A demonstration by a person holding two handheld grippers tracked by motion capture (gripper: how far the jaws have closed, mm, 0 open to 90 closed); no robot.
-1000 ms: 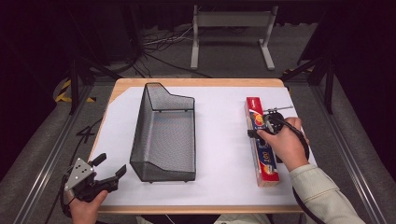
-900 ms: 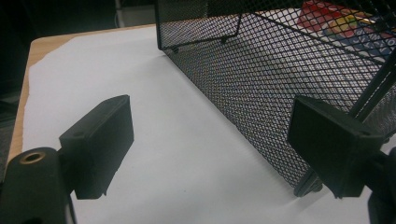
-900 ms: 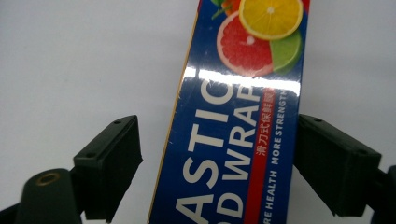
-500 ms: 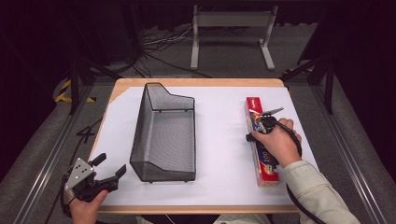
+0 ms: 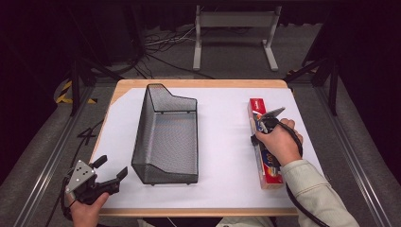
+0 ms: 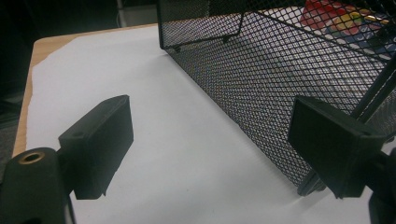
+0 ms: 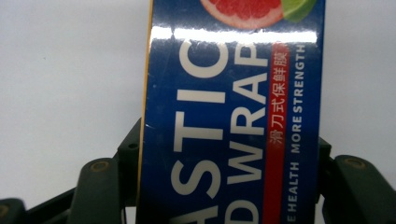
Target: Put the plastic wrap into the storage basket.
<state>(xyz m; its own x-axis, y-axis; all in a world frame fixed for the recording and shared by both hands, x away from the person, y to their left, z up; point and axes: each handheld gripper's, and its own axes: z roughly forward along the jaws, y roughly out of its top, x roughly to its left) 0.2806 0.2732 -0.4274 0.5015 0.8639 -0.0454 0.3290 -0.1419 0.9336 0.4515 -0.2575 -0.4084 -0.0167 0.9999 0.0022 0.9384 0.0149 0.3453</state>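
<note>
Left tool [image 5: 109,176] sits at the near left corner of the tabletop [image 5: 222,198], held in the person's left hand [image 5: 87,210]. Its jaws stand wide apart with nothing between them. In the left gripper view the two black pads [image 6: 100,140] frame bare white paper, and the right-hand pad lies just beside the near corner of the wire basket without a visible touch.

Wire basket [image 5: 166,137], black mesh, stands left of centre on the white sheet [image 5: 222,142] covering the tabletop. Its long axis runs away from the person. The far wall is taller than the near one. The basket holds nothing visible. Through its mesh in the left gripper view, the coloured box shows at the upper right.

Plastic wrap box [image 5: 265,156], long and narrow, lies flat on the white sheet at the right side, well apart from the basket and roughly parallel to it. Its far end is red; its top face is blue with white lettering and a citrus picture.

Right tool [image 5: 261,128], in the person's right hand [image 5: 279,144], is set across the box about a third of the way from its far end. Its jaws have just been closing and now clamp the box on its two long sides, as the right gripper view [image 7: 229,186] shows. The box rests on the sheet.
</note>
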